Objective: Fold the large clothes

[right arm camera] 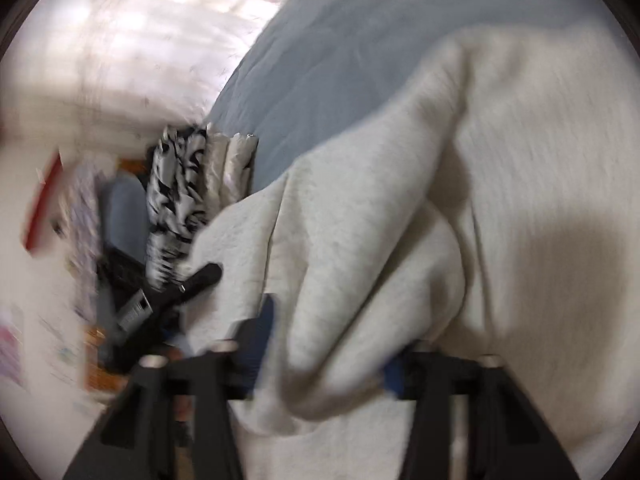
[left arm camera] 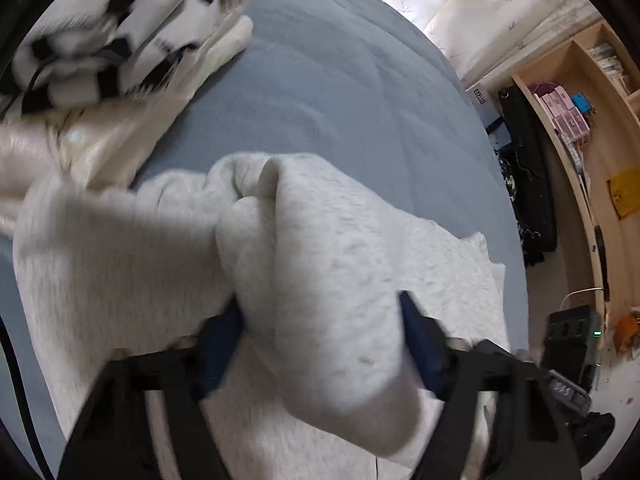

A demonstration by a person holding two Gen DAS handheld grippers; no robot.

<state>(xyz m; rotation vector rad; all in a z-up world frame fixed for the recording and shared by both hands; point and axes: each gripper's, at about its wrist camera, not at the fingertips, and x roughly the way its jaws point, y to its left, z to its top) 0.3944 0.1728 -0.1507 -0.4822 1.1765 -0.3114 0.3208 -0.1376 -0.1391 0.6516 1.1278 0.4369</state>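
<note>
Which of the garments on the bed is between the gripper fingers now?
The light grey garment, bunched in both grippers; the black-and-white one lies apart.

A bunched fold of the sweatshirt (left arm camera: pixel 320 272) sits between the left gripper (left arm camera: pixel 320 344) jaws, on the bed (left arm camera: pixel 360 100). Folded clothes (left arm camera: pixel 120 40) lie ahead-left; shelves (left arm camera: pixel 580 120) stand right.

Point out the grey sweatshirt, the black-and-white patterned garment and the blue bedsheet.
grey sweatshirt (left arm camera: pixel 320 232), left wrist view, bunched fold between the fingers.
black-and-white patterned garment (left arm camera: pixel 120 40), left wrist view, middle of the pile.
blue bedsheet (left arm camera: pixel 340 100), left wrist view, bare stretch.
</note>
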